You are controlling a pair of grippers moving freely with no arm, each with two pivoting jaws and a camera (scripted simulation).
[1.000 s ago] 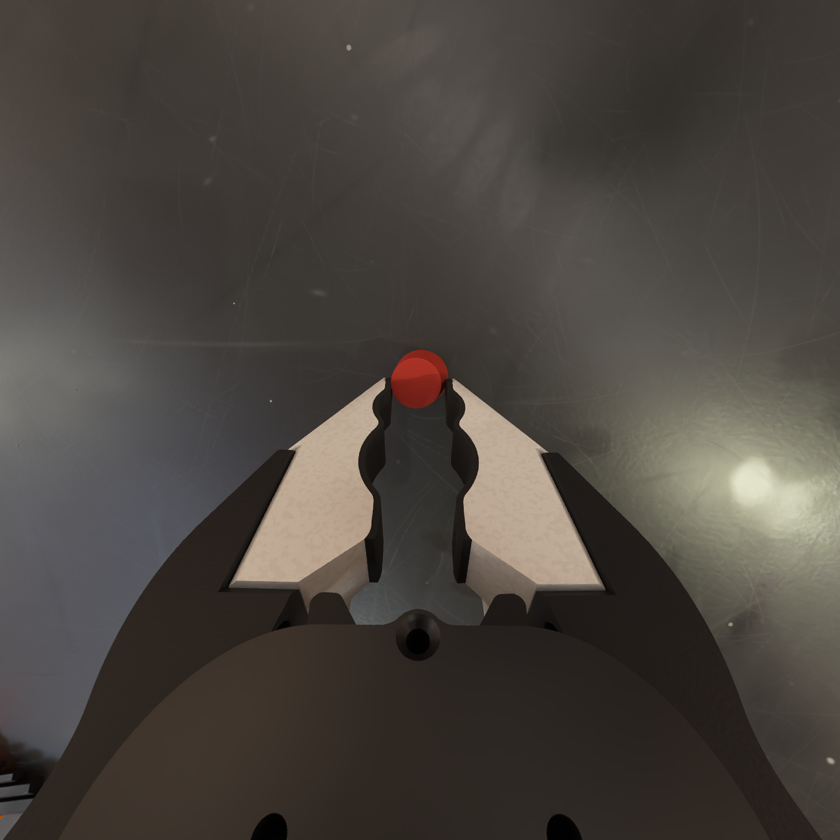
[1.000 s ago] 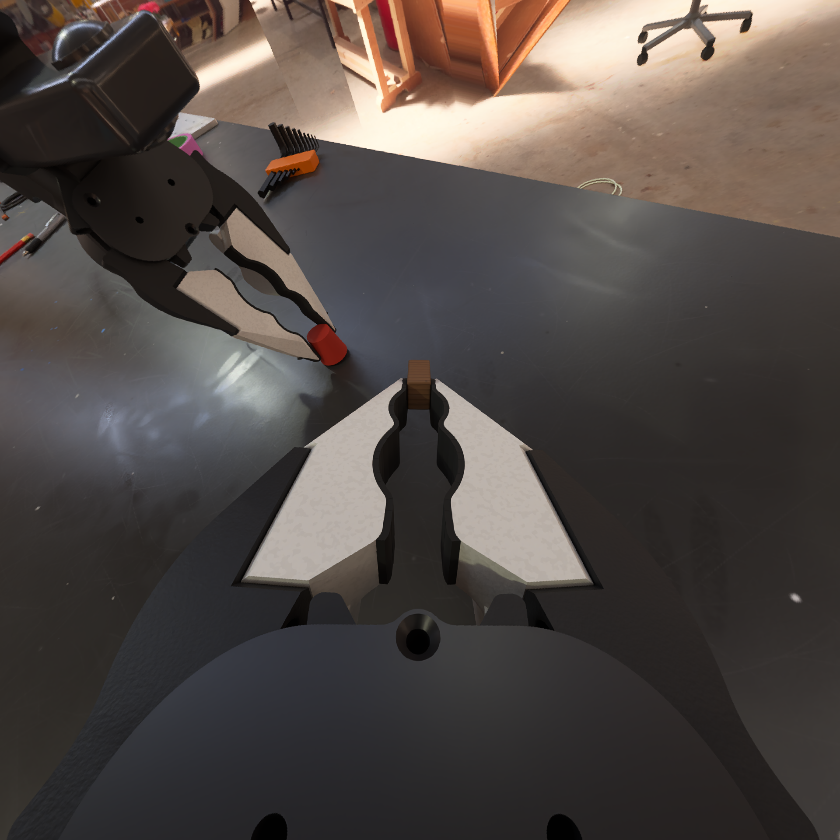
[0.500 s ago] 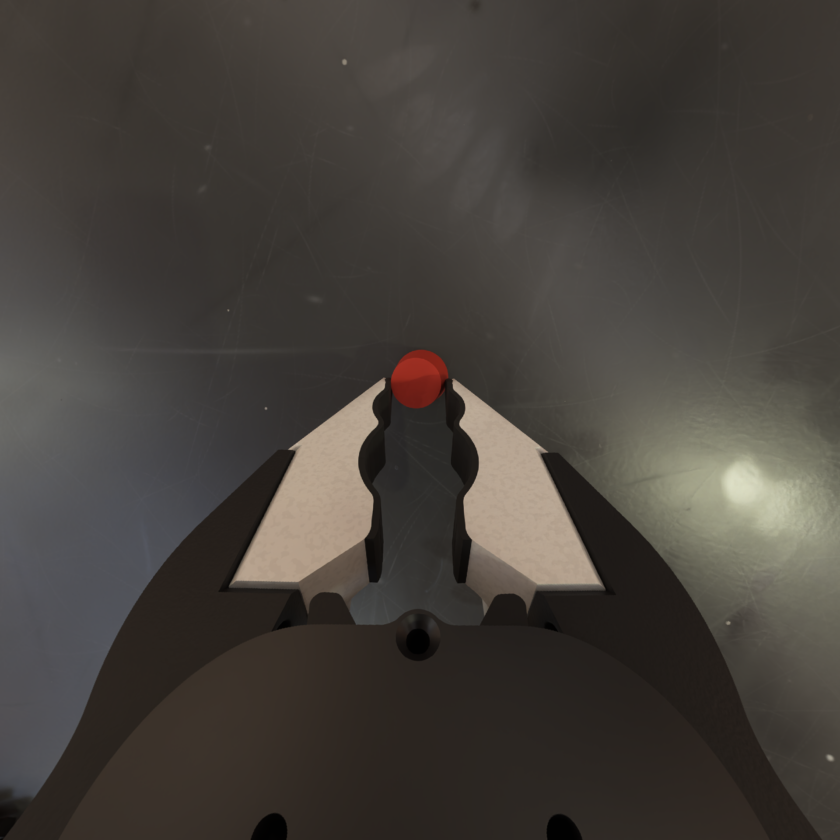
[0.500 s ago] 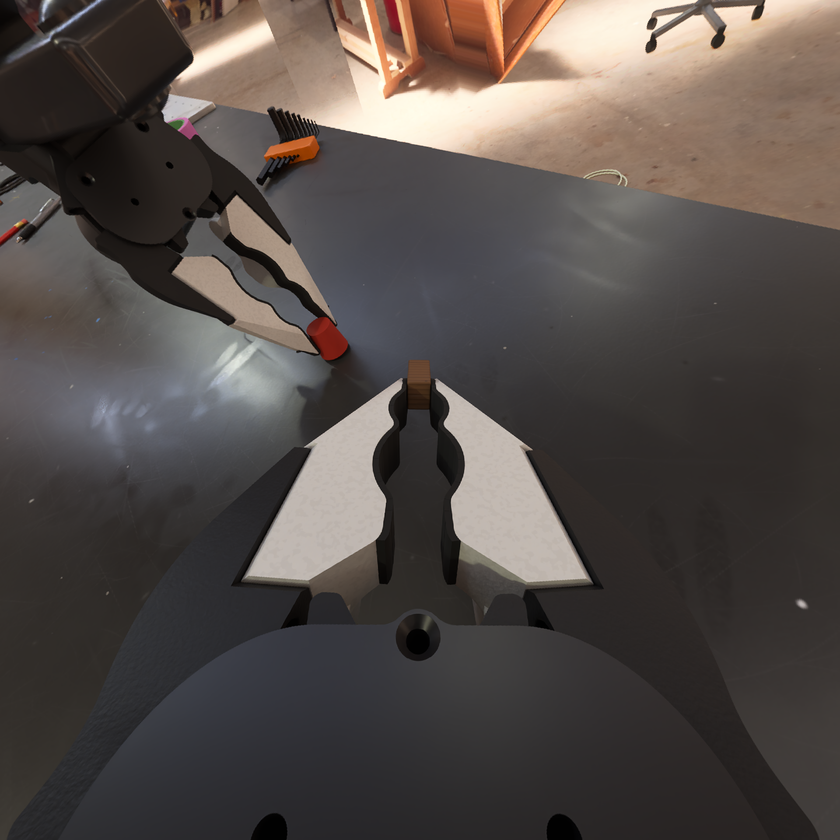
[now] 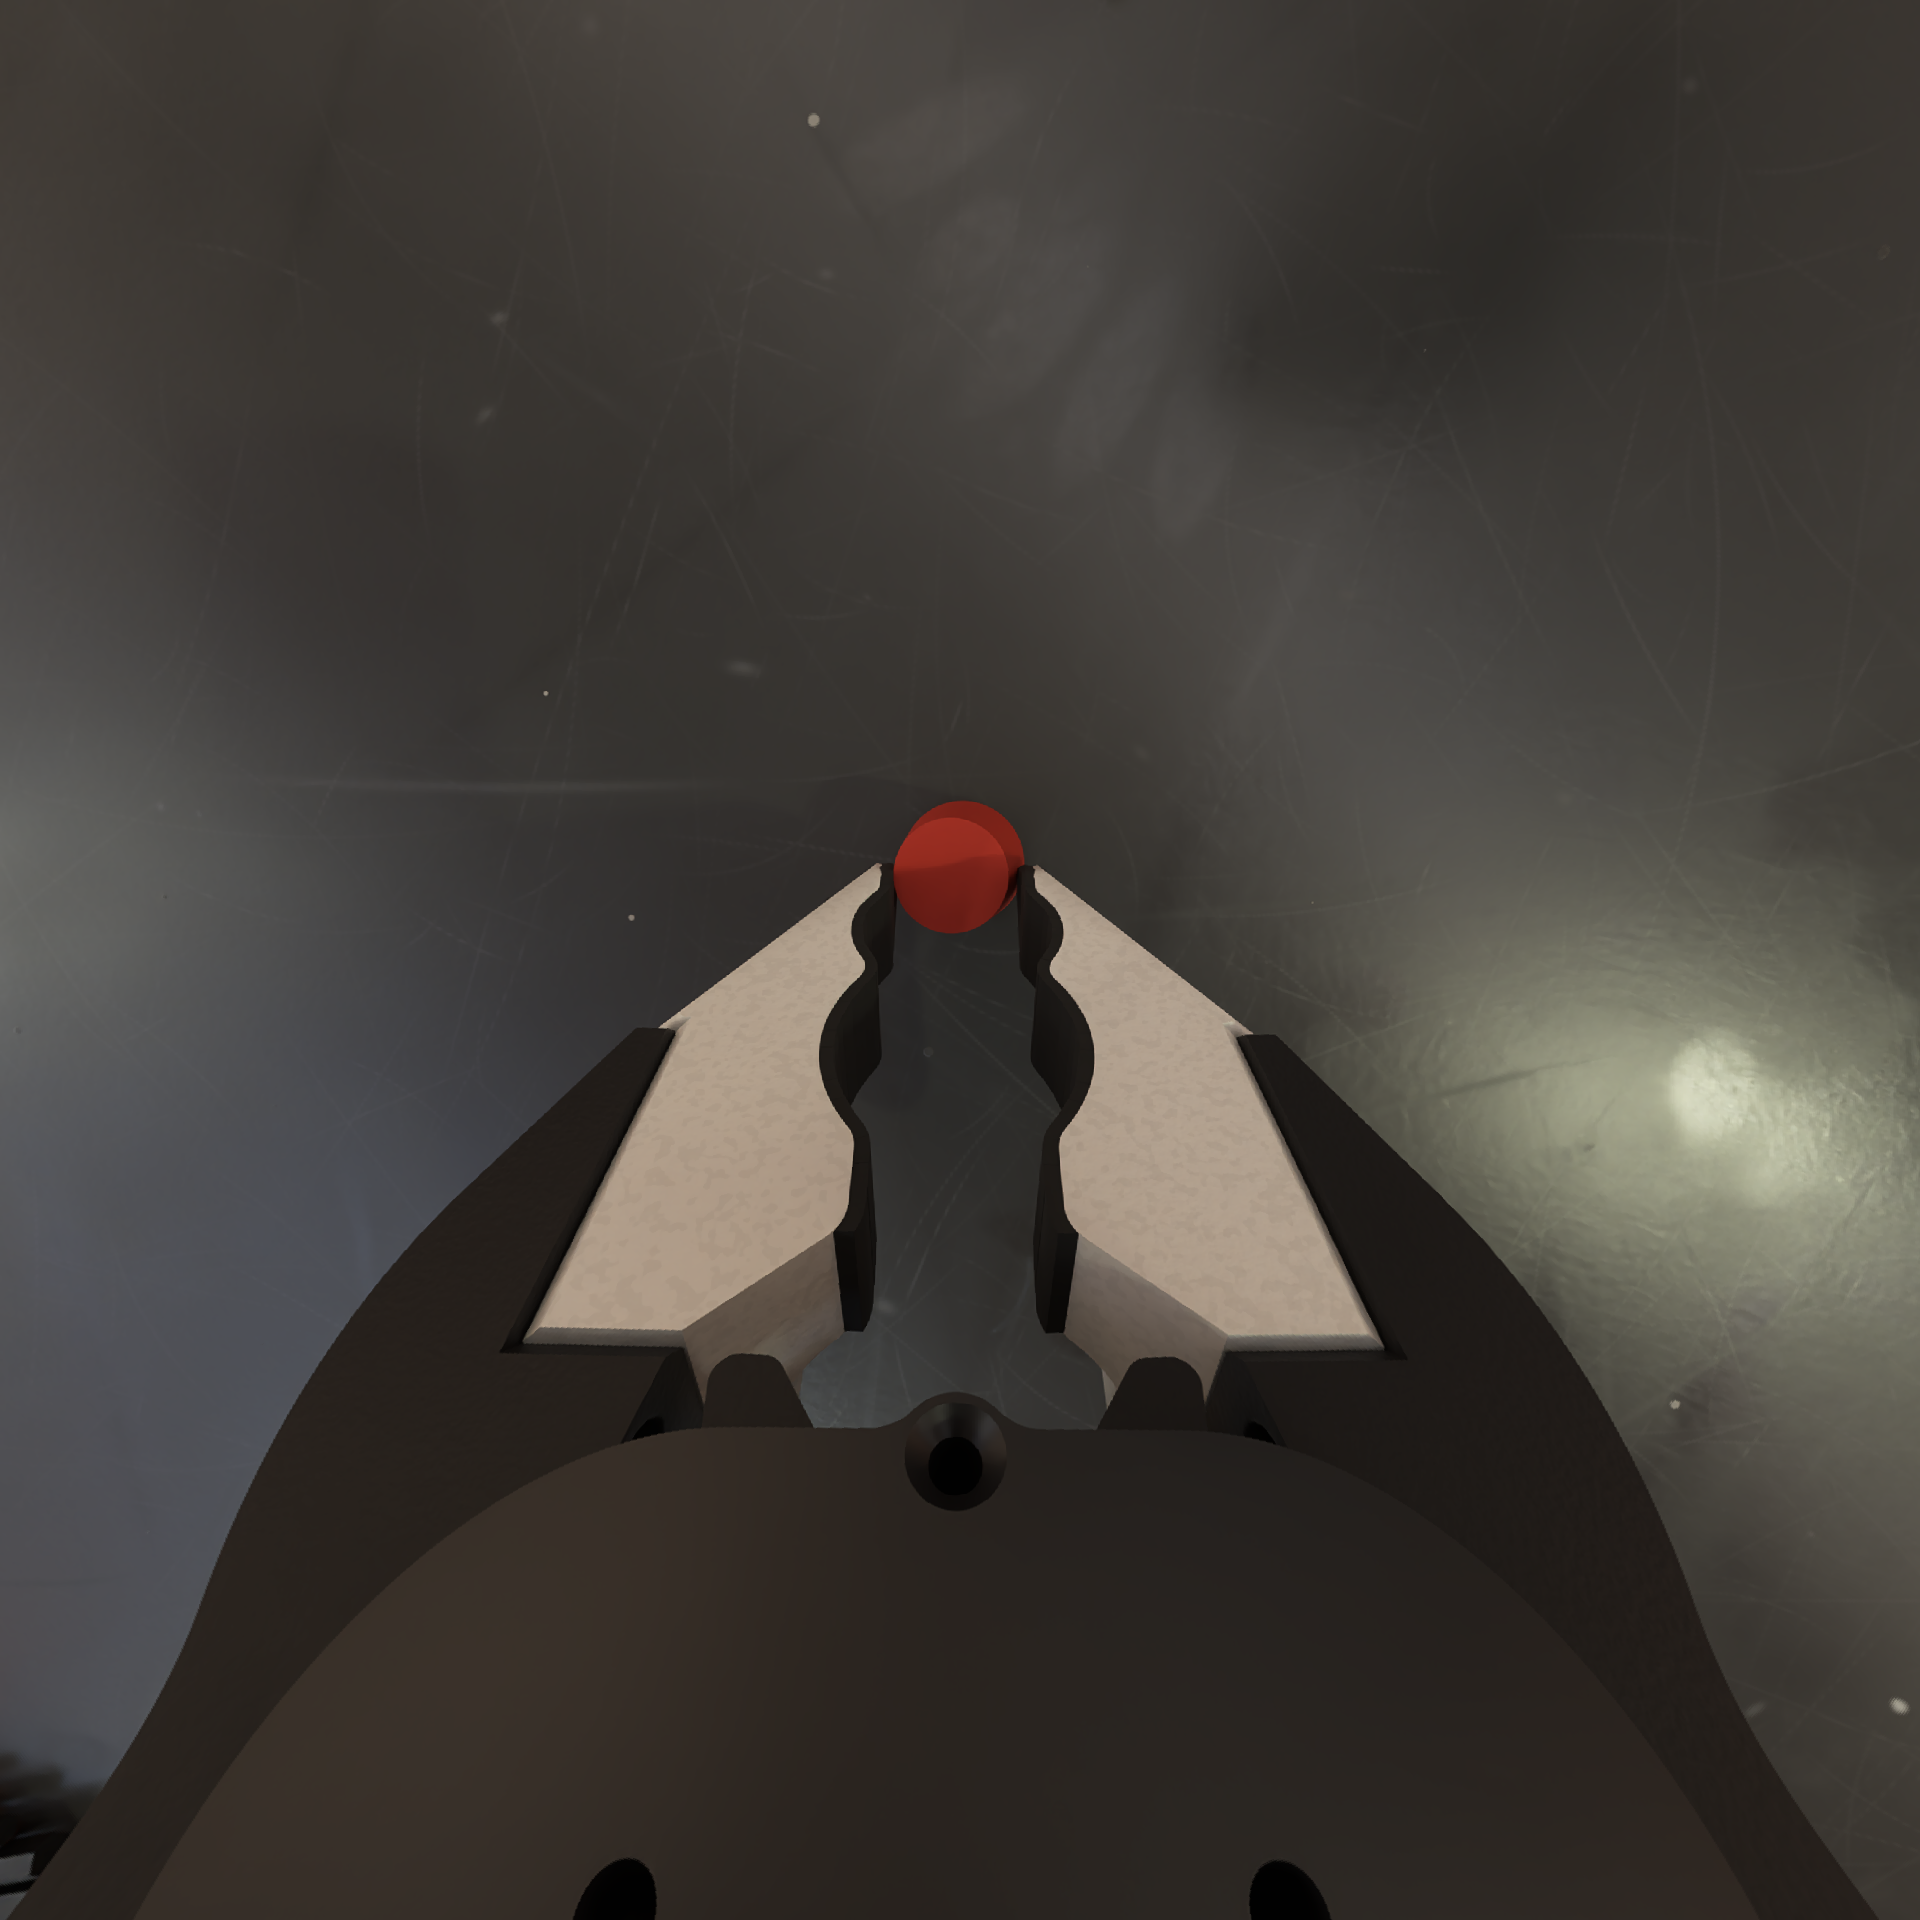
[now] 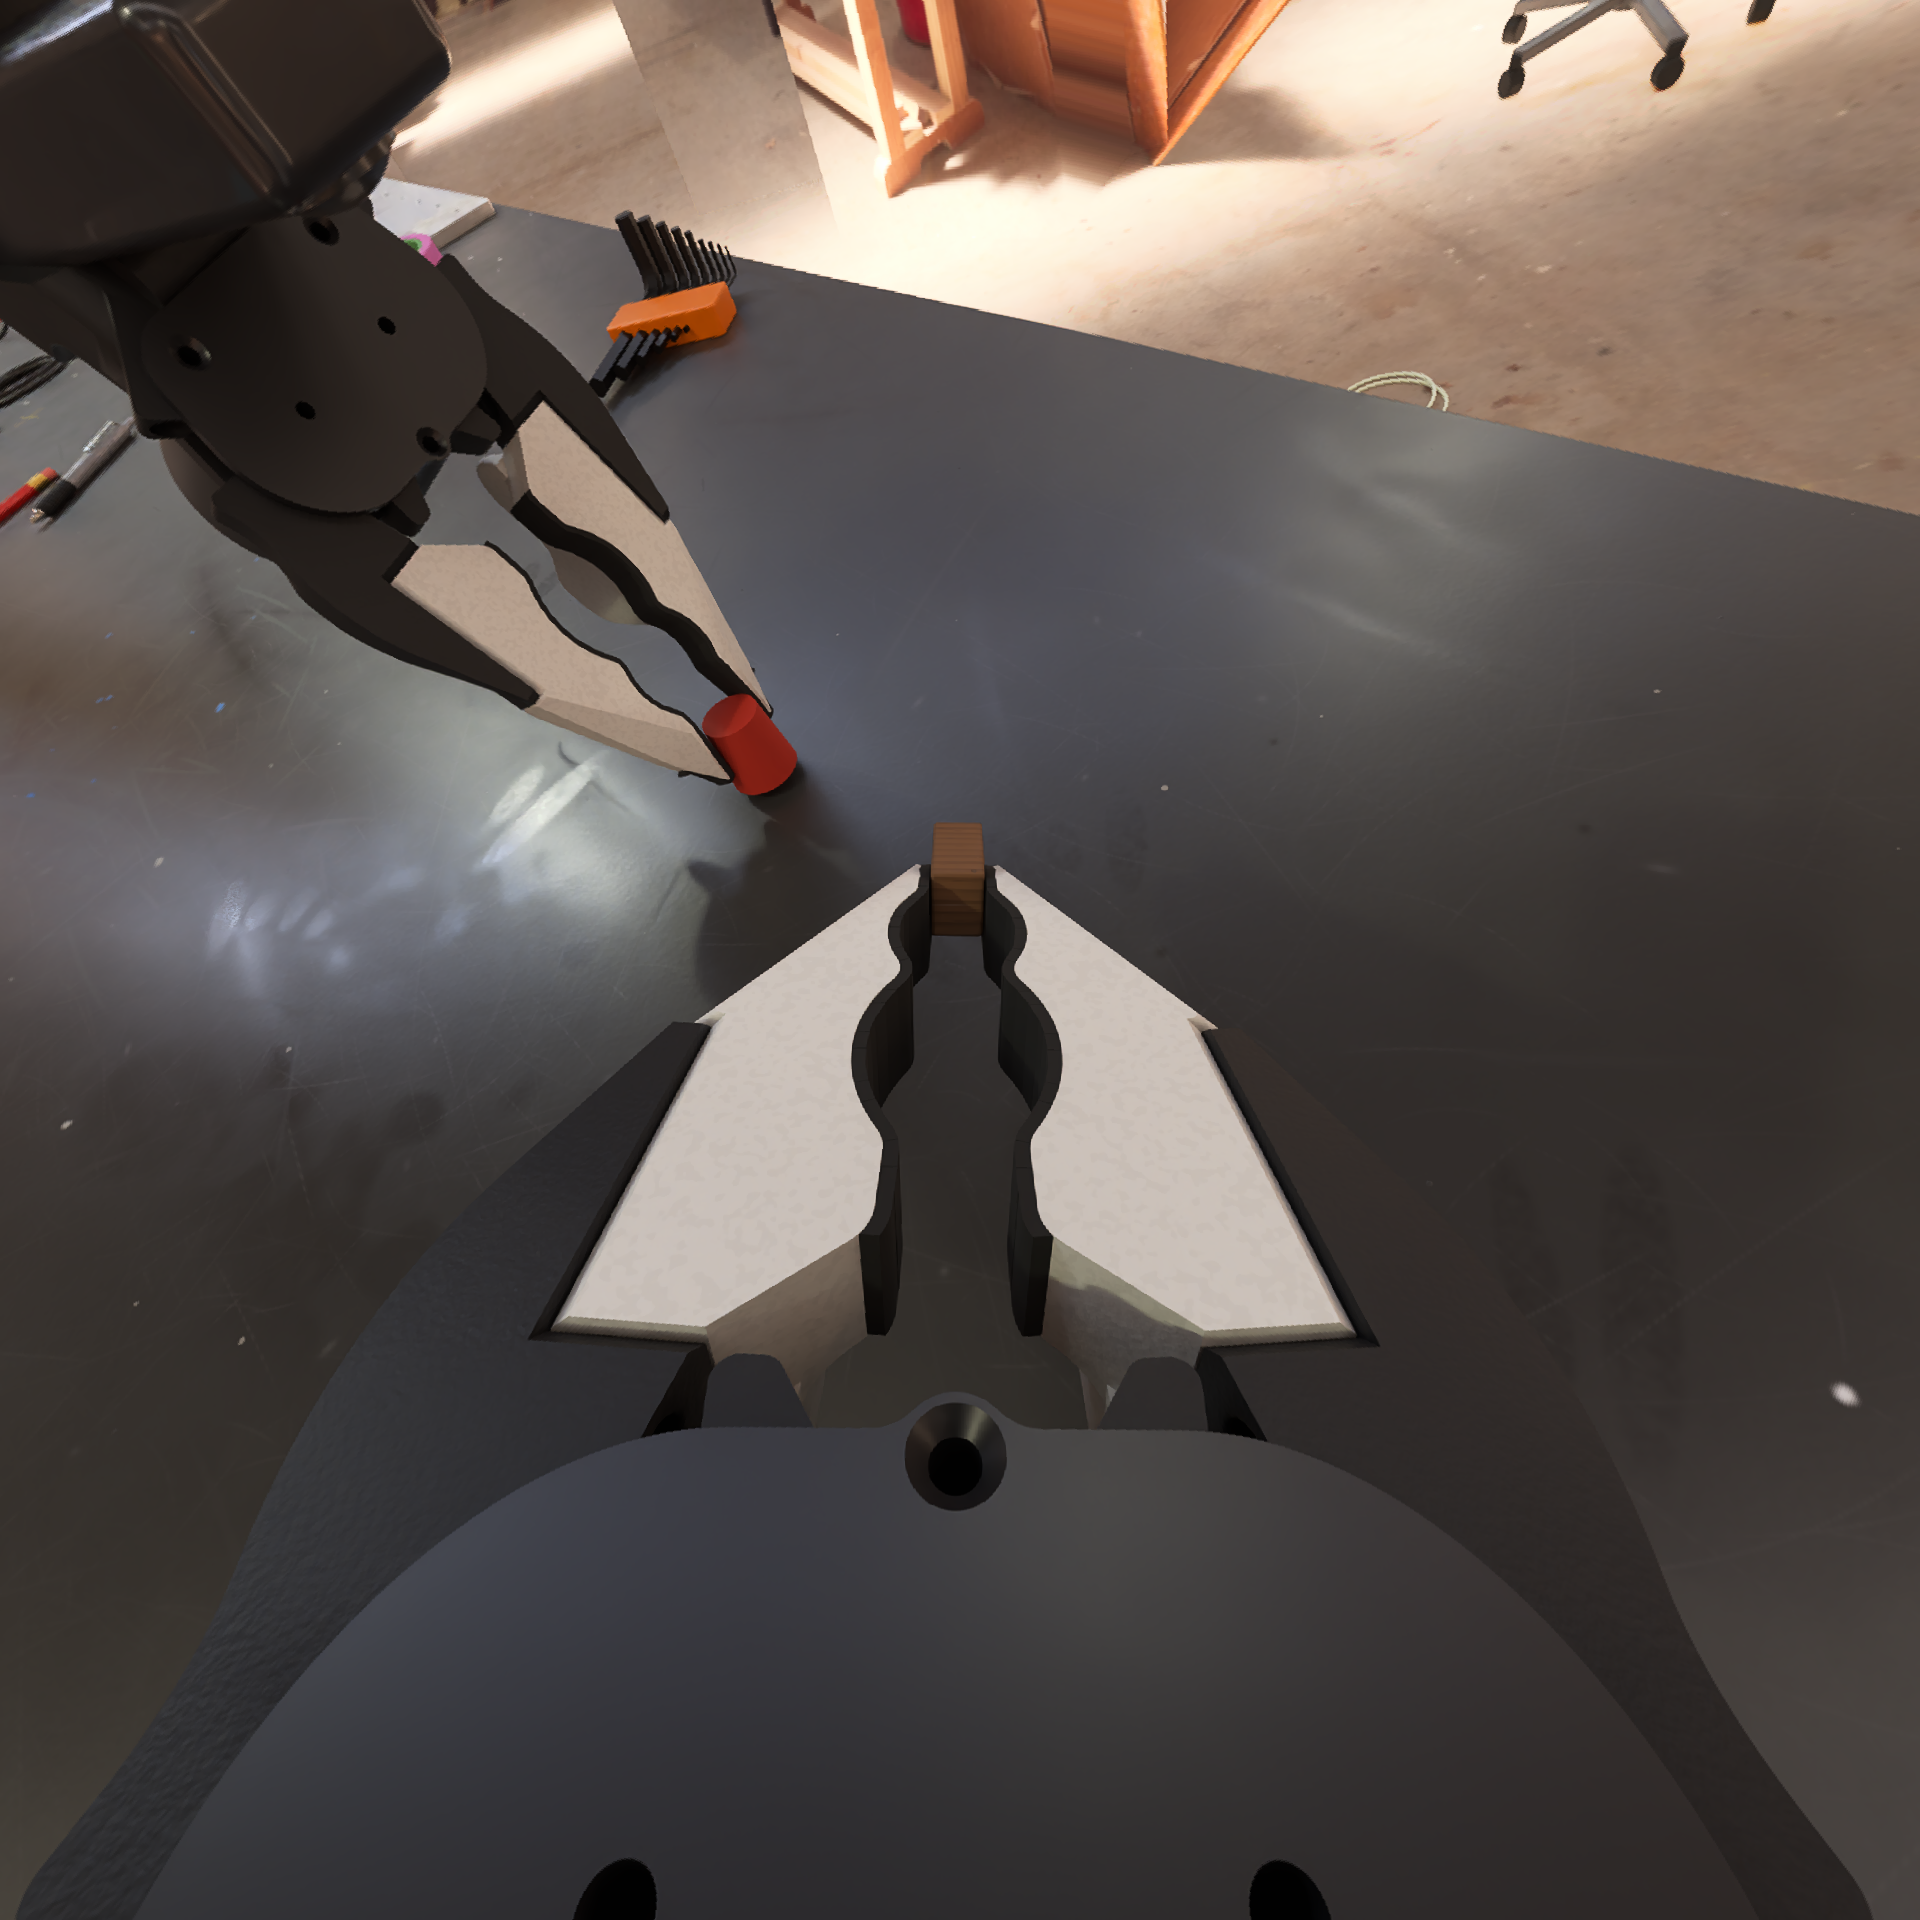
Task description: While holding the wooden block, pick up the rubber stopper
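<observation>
The red rubber stopper (image 5: 956, 868) sits between the tips of my left gripper (image 5: 956, 883), which is shut on it, pointing down at the dark table. In the right wrist view the left gripper (image 6: 743, 743) holds the stopper (image 6: 750, 746) at or just above the table top (image 6: 1351, 779). My right gripper (image 6: 957, 883) is shut on the small brown wooden block (image 6: 957, 878), held above the table a little right of the stopper.
An orange holder of black hex keys (image 6: 665, 301) lies near the far table edge. Pens (image 6: 73, 478) lie at the far left. Beyond the edge are a wooden stand (image 6: 904, 94) and an office chair base (image 6: 1590, 42) on the floor.
The left gripper with the stopper has crept slightly up and left in the right wrist view. The table reflections shift a little in the left wrist view. The right gripper still holds the block.
</observation>
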